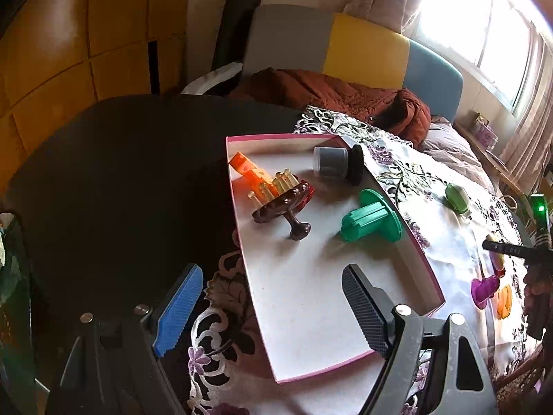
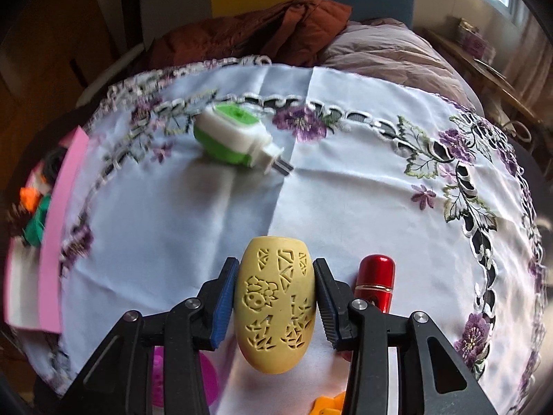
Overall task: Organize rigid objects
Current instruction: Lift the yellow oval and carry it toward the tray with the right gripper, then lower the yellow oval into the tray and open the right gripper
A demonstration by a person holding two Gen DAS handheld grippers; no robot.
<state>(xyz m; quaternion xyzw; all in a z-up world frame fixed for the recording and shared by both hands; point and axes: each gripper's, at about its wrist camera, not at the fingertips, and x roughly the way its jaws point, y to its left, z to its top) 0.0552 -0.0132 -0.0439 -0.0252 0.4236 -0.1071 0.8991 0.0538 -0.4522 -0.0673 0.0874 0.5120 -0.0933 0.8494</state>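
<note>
My right gripper (image 2: 275, 297) is shut on a yellow carved egg-shaped object (image 2: 274, 302) over the embroidered white tablecloth (image 2: 345, 207). A red cylinder (image 2: 375, 283) lies just right of it. A green-and-white plug device (image 2: 231, 135) lies farther back. My left gripper (image 1: 273, 307) is open and empty over the near end of a pink-edged white tray (image 1: 304, 297). The tray holds an orange piece (image 1: 247, 169), a brown comb-like object (image 1: 283, 204), a grey-and-black cylinder (image 1: 337, 164) and a green flanged part (image 1: 371, 221).
A purple piece (image 1: 484, 290) and an orange piece (image 1: 504, 302) lie on the cloth right of the tray, near my right gripper's arm (image 1: 511, 250). A dark table surface (image 1: 121, 173) lies left of the tray. A rust-brown jacket (image 1: 345, 97) lies behind.
</note>
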